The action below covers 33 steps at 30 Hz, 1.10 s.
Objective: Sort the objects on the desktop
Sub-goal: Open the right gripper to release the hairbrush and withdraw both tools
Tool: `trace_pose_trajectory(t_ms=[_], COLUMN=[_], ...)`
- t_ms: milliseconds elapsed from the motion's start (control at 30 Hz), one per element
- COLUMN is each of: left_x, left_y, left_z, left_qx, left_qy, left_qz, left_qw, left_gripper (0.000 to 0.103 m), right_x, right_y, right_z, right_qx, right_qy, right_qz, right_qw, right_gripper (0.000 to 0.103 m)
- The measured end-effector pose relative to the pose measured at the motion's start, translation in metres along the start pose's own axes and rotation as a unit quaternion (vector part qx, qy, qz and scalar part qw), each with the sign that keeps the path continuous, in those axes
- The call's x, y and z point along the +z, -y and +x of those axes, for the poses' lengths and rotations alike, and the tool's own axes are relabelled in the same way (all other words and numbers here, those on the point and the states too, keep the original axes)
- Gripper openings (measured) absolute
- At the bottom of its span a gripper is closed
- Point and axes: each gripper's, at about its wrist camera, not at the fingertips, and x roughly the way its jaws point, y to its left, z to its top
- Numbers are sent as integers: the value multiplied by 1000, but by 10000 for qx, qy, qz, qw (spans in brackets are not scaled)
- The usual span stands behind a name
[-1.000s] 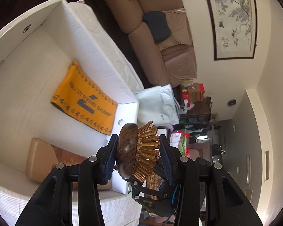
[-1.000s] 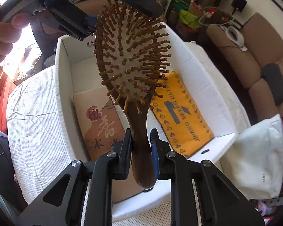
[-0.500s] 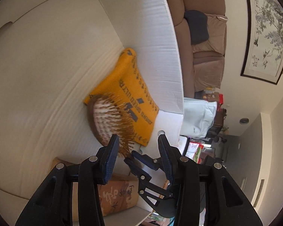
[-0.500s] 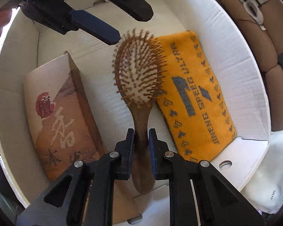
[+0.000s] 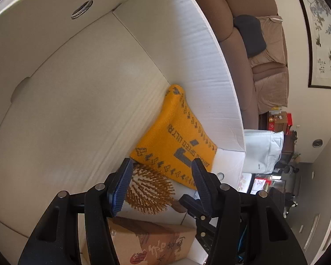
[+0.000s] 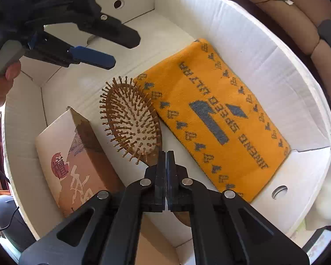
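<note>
A home living room: a brown sofa (image 5: 238, 50) with cushions lines the wall beneath a framed ink painting of birds and blossom (image 5: 320, 33). Beyond, red boxes (image 5: 280, 121) crowd a dark wooden cabinet (image 5: 288, 148).

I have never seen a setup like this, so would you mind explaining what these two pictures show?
There is no robot here: a person holds a black two-fingered claw in each hand, and a fisheye camera on each claw looks along its fingers. One picture comes from the left claw, the other from the right claw. Both look down into a white corrugated cardboard box. In it lie a wooden oval hairbrush with its bristles up, an orange towel with grey lettering on one side of it and a brown printed carton on the other. The left claw is open; its jaws have just been opening, with nothing between them. The right claw is shut above the brush's handle and seems to hold nothing.
</note>
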Motion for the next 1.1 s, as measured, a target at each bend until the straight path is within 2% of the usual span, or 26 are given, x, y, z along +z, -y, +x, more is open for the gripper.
trace_pose_trajectory(t_ms=[100,233,333,433,467,567,667,733,767,800,867,933,1033,1100], left_x=[-2,-12,-20,-24,-25,-26,-30,-40,-47,-54,-71,-90,-118,-137], left_y=[0,-4,-3,2,4,7,12,22,28,34,49,60,72,79], left_z=[12,20,23,23,24,20,5,-6,-12,-18,-29,-41,-54,-60], left_qx=[232,249,354,469,482,766,782,884,967,1040,1259,1533,1860,1979], left_qy=[-241,-456,-609,-553,-580,-436,-219,-132,-78,-37,59,182,325,377], left_qz=[64,-8,3,138,152,229,392,609,741,891,1259,1617,2044,2254], left_qw=[9994,9986,9975,9973,9970,9958,9959,9941,9925,9906,9840,9747,9605,9532], left_gripper=[61,62,62,64,68,69,75,85,91,93,95,103,103,103], right_x=[-4,-9,-16,-23,-26,-36,-43,-44,-50,-54,-67,-74,-99,-108], right_y=[-4,-1,1,3,5,11,16,25,24,20,19,7,-1,-2], right_z=[15,14,12,-2,-11,-41,-71,-86,-92,-98,-109,-117,-143,-146], right_qx=[-44,23,-102,-89,-82,-251,-214,-198,-144,-111,-128,-110,-38,-15], right_qy=[-360,-369,-388,-192,-74,290,637,803,895,974,1116,1196,1342,1416], right_qz=[-16,89,103,219,305,504,670,774,827,891,1035,1138,1282,1375], right_qw=[9993,9993,9991,9995,9995,9980,9955,9936,9924,9912,9883,9862,9826,9803], right_gripper=[2,3,3,3,3,7,21,50,58,67,69,77,81,85])
